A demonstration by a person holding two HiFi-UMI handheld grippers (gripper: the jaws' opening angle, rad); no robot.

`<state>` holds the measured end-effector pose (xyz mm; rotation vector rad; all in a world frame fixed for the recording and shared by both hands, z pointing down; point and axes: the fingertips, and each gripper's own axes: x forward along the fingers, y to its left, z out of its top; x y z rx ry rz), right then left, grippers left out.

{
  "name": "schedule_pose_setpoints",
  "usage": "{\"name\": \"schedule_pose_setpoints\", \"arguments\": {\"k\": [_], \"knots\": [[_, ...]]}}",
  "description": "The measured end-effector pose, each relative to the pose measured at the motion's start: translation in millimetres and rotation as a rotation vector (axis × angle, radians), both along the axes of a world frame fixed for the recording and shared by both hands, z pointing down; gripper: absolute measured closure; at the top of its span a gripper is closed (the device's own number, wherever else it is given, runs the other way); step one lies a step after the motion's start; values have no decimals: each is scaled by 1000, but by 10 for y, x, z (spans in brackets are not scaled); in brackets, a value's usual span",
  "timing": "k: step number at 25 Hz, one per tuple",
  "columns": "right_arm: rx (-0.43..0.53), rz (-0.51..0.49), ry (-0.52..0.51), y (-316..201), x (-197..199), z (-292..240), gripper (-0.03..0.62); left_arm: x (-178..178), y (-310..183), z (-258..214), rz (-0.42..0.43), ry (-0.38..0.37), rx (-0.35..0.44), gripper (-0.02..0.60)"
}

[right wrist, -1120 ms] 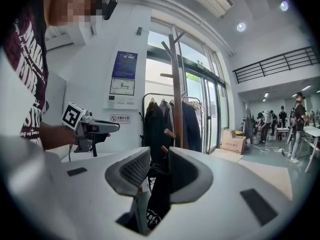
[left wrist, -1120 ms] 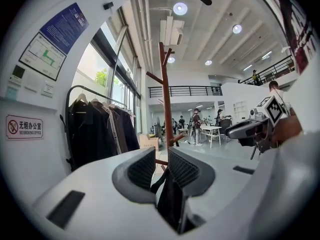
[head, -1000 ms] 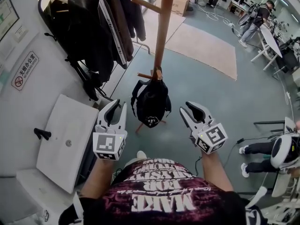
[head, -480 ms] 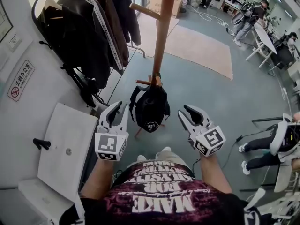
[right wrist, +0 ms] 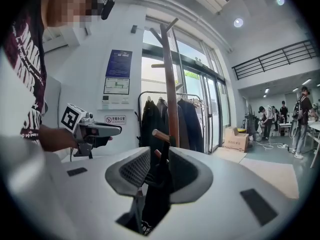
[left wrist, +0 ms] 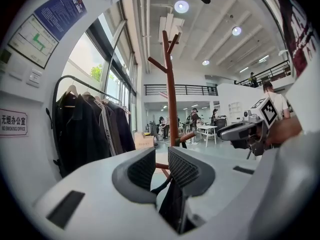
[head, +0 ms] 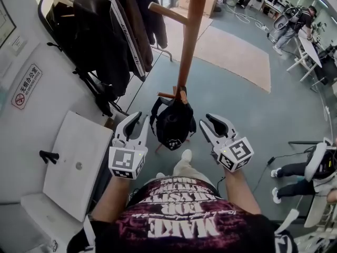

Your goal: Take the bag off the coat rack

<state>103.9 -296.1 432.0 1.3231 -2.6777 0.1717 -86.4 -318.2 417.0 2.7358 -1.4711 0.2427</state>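
Bag (head: 172, 123): one black backpack, hung low on the coat rack (head: 189, 41) at the lower peg (head: 165, 95); sits between the two grippers.
Left gripper (head: 138, 121): jaws apart, nothing held; just left of the bag, not touching.
Right gripper (head: 208, 124): jaws apart, empty; just right of the bag, small gap to it.
Head view only: both grippers flanking the bag from above; white counter (head: 73, 162) at lower left; beige mat (head: 231, 49) on the floor past the rack.
Left gripper view only: forked top of the rack against the ceiling; bag strap seen through the jaw gap, beyond the tips; right gripper off to the right.
Right gripper view only: bag strap up at the peg, close in front of the jaws; no-smoking sign (right wrist: 115, 119) on the wall; cardboard box (right wrist: 236, 139) by the glass doors.
Room: open floor (head: 237, 120) to the right of the rack and behind it. Tighter on the left, with the counter edge just beside the left gripper and dark jackets (head: 105, 36) on a clothes rail near the rack.
Counts: grippers two; bag one; coat rack one. Pegs two countable in head view, upper peg (head: 166, 12) bare. Jackets several, exact number unclear. People (head: 295, 20) far back, too small to count.
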Motion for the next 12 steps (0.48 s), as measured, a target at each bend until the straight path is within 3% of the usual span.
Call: {"name": "schedule_pose_setpoints", "arguments": {"k": [12], "knots": [[-54,-60,9,-517,63,256,473,274,-371,225,-7,-33,-25,515]]}}
